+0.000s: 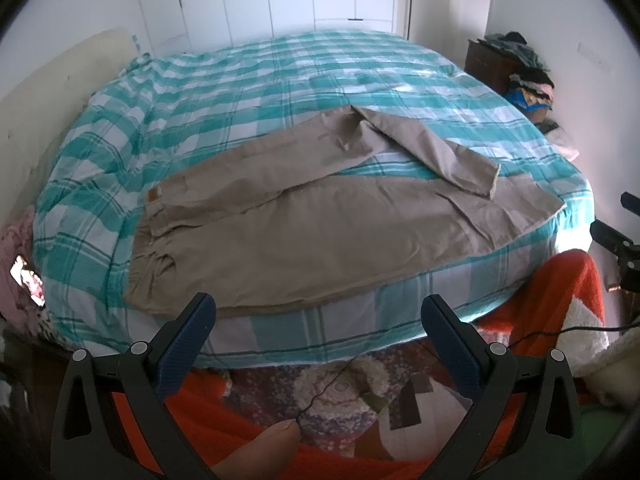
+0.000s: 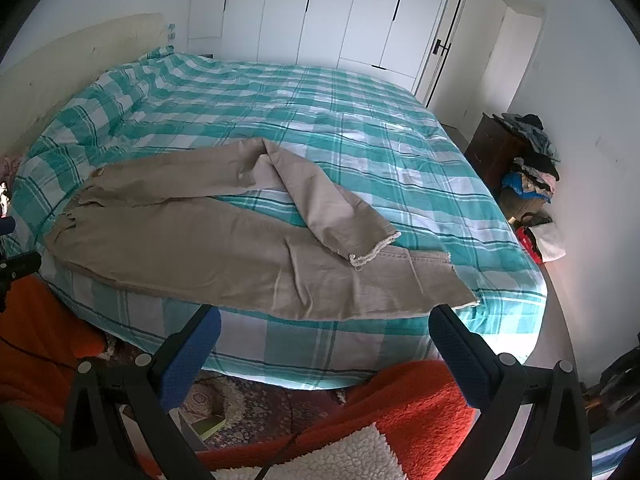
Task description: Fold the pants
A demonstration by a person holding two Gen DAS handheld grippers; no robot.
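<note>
Left wrist | pants (image 1: 320, 232) tan patch (image 1: 154, 194) unreadable | left claw (image 1: 318, 320) wide | right claw (image 2: 326, 330) wide

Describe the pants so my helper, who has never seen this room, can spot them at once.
Find the big bed under a teal-and-white checked cover. On its near edge lie the beige pants, waistband to the left, one leg bent back across the other. They are the only plain tan cloth there, unlike the clothes pile against the right wall.
</note>
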